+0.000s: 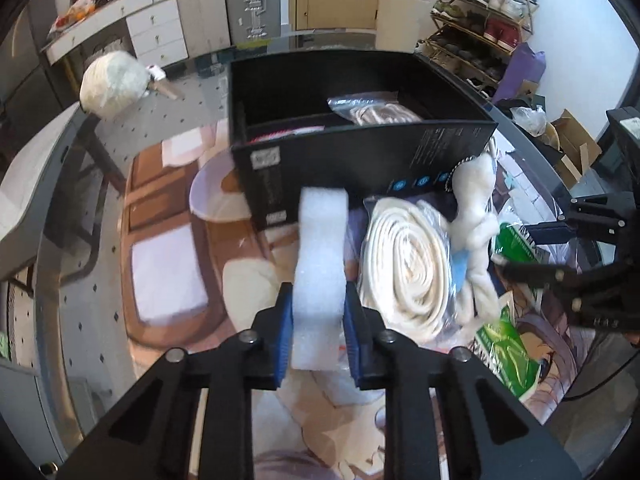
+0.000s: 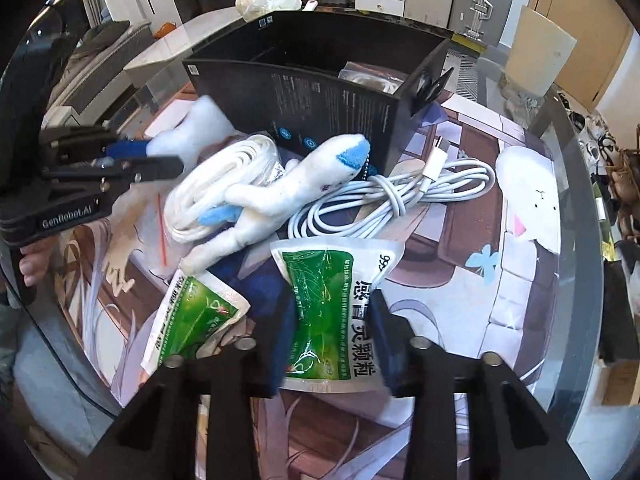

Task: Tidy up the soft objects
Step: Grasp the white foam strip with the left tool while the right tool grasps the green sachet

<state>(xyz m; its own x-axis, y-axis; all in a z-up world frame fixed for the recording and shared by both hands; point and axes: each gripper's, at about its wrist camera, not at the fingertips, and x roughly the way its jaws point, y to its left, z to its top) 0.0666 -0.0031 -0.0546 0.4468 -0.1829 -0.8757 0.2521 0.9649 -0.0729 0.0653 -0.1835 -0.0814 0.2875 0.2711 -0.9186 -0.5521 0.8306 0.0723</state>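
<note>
My left gripper point(image 1: 318, 336) is shut on a white foam block point(image 1: 320, 272), held above the table just in front of the black box point(image 1: 360, 160); it also shows in the right wrist view point(image 2: 196, 128). My right gripper point(image 2: 332, 340) is shut on a green medicine sachet point(image 2: 332, 304) and pinches it in the middle. A white and blue plush toy point(image 2: 280, 192) lies on a bagged coil of white rope point(image 2: 212, 188). A second green sachet point(image 2: 196, 316) lies at the left. The box holds a bagged rope point(image 1: 376, 114).
A white charging cable point(image 2: 400, 196) lies coiled right of the plush toy. The black box stands at the table's far middle. The glass table edge point(image 2: 588, 240) curves at the right. A white bundle point(image 1: 114, 82) sits at the far left.
</note>
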